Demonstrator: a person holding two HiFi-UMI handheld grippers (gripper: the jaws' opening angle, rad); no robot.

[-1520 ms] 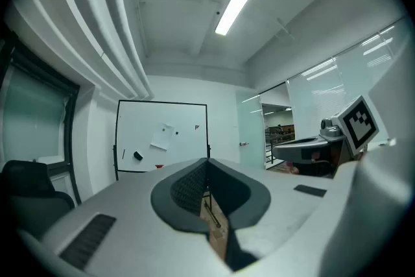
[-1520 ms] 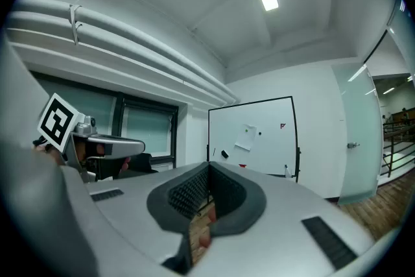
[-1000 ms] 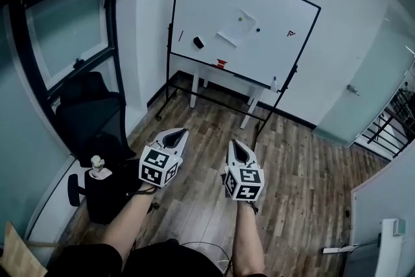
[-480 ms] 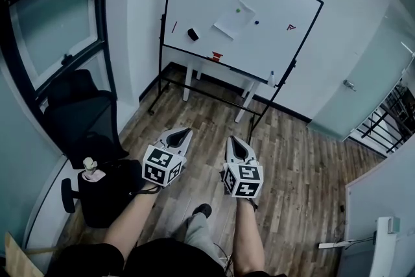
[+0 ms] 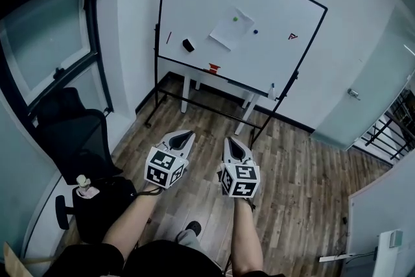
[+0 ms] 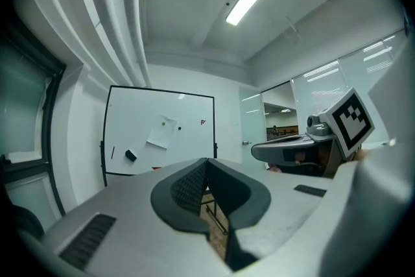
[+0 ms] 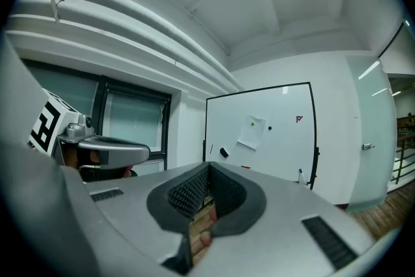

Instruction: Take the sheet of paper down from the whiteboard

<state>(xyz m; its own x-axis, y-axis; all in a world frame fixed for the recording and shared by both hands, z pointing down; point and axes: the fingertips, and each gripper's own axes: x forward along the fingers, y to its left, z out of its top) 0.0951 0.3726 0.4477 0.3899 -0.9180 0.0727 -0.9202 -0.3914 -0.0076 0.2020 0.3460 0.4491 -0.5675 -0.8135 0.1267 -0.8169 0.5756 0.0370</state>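
A white sheet of paper (image 5: 230, 29) hangs tilted on the whiteboard (image 5: 272, 55) under a green magnet (image 5: 235, 19). It also shows in the left gripper view as the paper (image 6: 159, 137) and in the right gripper view as the paper (image 7: 250, 134). My left gripper (image 5: 183, 137) and right gripper (image 5: 233, 142) are held side by side at waist height over the wood floor, pointing at the board from well short of it. Both are shut and empty, with the left gripper's (image 6: 207, 162) and the right gripper's (image 7: 209, 167) jaw tips meeting.
On the board are a black eraser (image 5: 189, 45), a red marker (image 5: 168, 37), a blue magnet (image 5: 255, 31) and a red mark (image 5: 292, 36). The board's wheeled stand (image 5: 201, 107) reaches onto the floor. A black chair (image 5: 71, 133) and a black bag (image 5: 97, 204) stand left, and a glass door (image 5: 363, 87) right.
The person has stepped toward the whiteboard, which now looks larger and nearer. Both grippers came forward with the body and stay shut.
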